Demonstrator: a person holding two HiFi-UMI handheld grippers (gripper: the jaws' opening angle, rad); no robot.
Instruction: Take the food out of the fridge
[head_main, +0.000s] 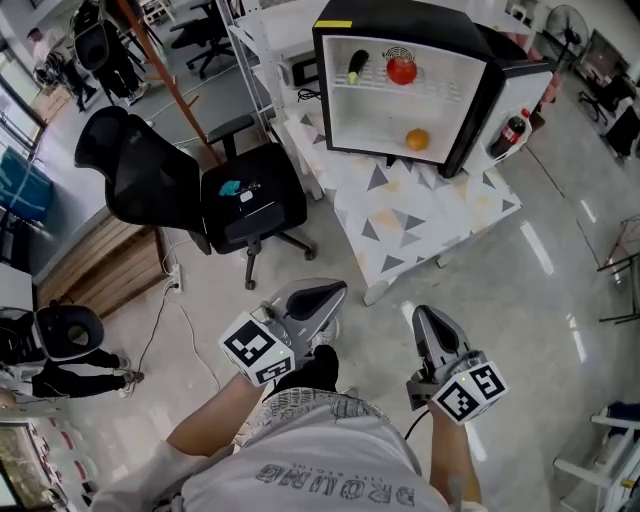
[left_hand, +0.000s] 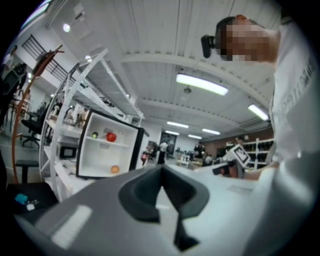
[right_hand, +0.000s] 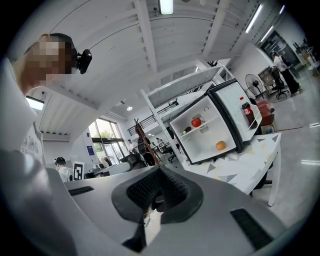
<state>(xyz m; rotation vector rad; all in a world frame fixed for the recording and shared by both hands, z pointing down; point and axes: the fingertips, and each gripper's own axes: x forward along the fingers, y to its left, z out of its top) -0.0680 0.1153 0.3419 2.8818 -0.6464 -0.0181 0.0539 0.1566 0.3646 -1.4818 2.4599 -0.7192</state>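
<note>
A small black fridge (head_main: 395, 85) stands open on a table with a triangle pattern (head_main: 440, 215), far ahead of me. On its top shelf lie a dark green vegetable (head_main: 357, 66) and a red tomato (head_main: 402, 70). An orange (head_main: 417, 140) sits on the fridge floor, and a cola bottle (head_main: 510, 133) stands in the door. My left gripper (head_main: 333, 292) and right gripper (head_main: 423, 318) are low, close to my body, both shut and holding nothing. In the right gripper view the tomato (right_hand: 196, 121) and orange (right_hand: 220, 145) show well beyond the gripper (right_hand: 160, 171). The left gripper view shows its gripper (left_hand: 161, 170) pointing right of the fridge (left_hand: 107, 150).
A black office chair (head_main: 200, 185) stands left of the table, with a small blue item on its seat. White shelving (head_main: 255, 40) rises behind the fridge. A cable (head_main: 170, 310) trails over the floor at left. Grey floor lies between me and the table.
</note>
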